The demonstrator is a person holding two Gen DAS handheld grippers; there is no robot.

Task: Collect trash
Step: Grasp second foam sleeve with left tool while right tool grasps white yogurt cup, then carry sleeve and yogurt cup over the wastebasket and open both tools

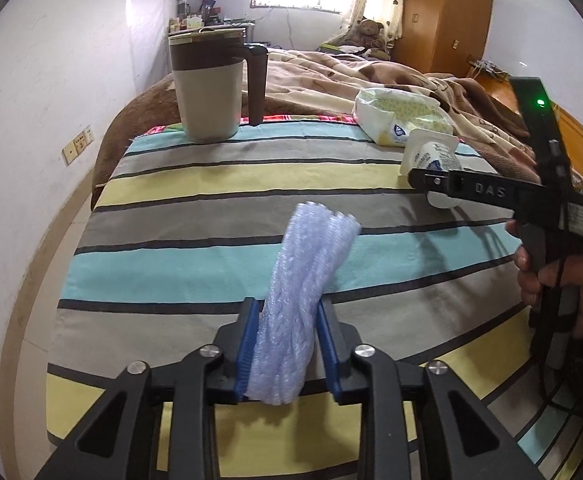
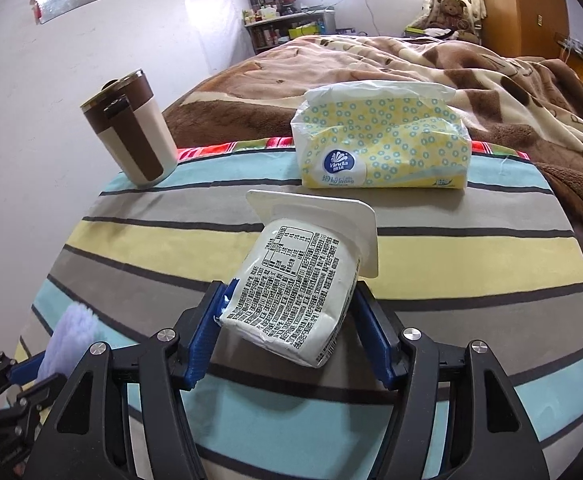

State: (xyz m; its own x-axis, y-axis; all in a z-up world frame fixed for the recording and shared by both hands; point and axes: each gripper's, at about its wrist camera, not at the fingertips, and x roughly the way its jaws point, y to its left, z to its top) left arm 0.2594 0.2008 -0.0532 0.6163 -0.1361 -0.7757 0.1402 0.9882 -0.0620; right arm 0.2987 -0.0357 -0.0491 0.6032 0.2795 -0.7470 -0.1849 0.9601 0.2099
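Observation:
A roll of pale blue foam netting (image 1: 303, 280) stands up between the blue pads of my left gripper (image 1: 287, 308), which is shut on its lower part above the striped tablecloth (image 1: 211, 184). A white yogurt cup (image 2: 295, 292) with printed text lies tilted on its side, rim pointing away. My right gripper (image 2: 293, 292) has both blue pads against its sides and is shut on it. In the left wrist view the yogurt cup (image 1: 431, 152) shows at the right behind a black finger (image 1: 471, 190) of the right gripper. The foam netting (image 2: 71, 336) shows at the lower left of the right wrist view.
A brown and beige lidded mug (image 1: 211, 88) stands at the far left of the table. A yellow tissue pack (image 2: 379, 144) lies at the far edge beyond the cup. Behind the table is a bed with a brown blanket (image 2: 411, 64). A person's hand (image 1: 559, 276) holds the right gripper.

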